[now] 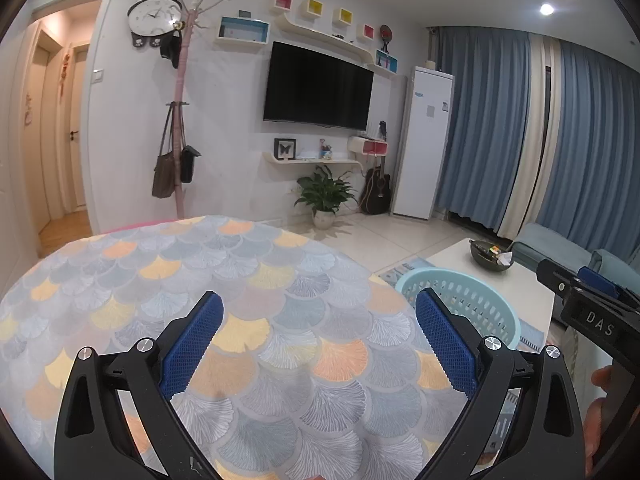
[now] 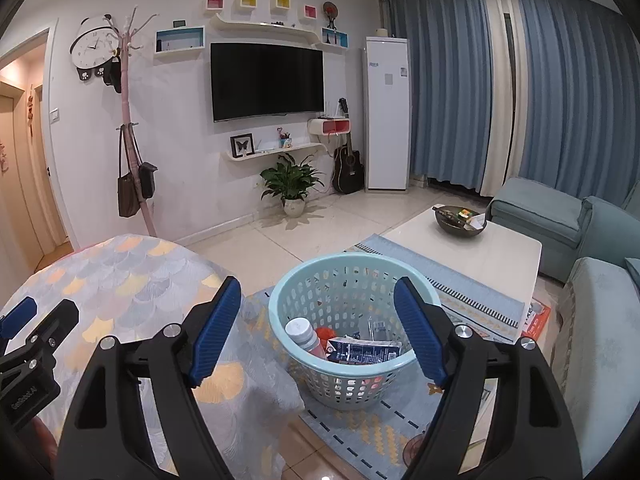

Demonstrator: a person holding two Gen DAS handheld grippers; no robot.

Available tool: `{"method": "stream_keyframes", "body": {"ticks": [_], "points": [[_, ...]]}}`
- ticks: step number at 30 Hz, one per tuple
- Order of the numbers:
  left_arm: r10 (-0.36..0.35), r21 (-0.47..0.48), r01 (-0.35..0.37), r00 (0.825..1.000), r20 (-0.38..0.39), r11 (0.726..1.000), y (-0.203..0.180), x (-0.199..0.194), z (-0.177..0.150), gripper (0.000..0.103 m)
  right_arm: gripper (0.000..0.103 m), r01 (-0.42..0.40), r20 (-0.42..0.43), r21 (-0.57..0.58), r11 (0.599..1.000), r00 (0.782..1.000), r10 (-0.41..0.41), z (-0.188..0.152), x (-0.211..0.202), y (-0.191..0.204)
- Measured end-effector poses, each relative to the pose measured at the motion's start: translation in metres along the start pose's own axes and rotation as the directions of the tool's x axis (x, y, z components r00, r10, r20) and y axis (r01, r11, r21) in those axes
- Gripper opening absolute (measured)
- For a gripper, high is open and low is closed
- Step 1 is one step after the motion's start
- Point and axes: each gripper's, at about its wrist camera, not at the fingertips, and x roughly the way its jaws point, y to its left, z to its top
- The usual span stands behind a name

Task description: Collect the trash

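I saw the counter (image 1: 240,280) bare at left, the basket (image 2: 352,372) on the floor at right holding a bottle (image 2: 304,332) and carton (image 2: 360,350). Both jaws spread, empty. Collection looked finished; next, I'd check for strays.

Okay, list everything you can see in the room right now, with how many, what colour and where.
Basket: one, pale blue, on rug beside table.
Bottle: one, white cap, in basket.
Carton: one, dark blue, in basket.
Tablecloth: one, scale-patterned, on near table.
Coffee table: one, white, by sofa.
Bowl: one, dark, on coffee table.
Sofa: one, blue-grey, right.
Television: one, black, on wall.
Plant: one, green, under shelf.
Guitar: one, dark, beside plant.
Left gripper: black, blue pads, open, empty.
Right gripper: same, open, empty.
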Motion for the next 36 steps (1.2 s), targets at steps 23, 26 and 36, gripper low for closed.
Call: {"method": "stream_keyframes", "body": {"ticks": [23,26,36], "points": [[-0.009,-0.002,0.009,1.000,-0.014,1.000,0.0044,0.0026,-0.0030,0.094,0.075,-0.006,-0.008,-0.001,1.000,1.000,0.006,-0.0046,0.0011,0.0011],[-0.010,-0.002,0.009,1.000,-0.013,1.000,0.0047,0.0026,-0.0029,0.094,0.075,-0.005,-0.008,-0.001,1.000,1.000,0.005,-0.0045,0.0011,0.0011],[-0.008,0.008,0.008,1.000,-0.012,1.000,0.0023,0.0021,-0.0034,0.094,0.075,-0.005,-0.009,-0.001,1.000,1.000,0.005,-0.0045,0.0010,0.0011]]}}
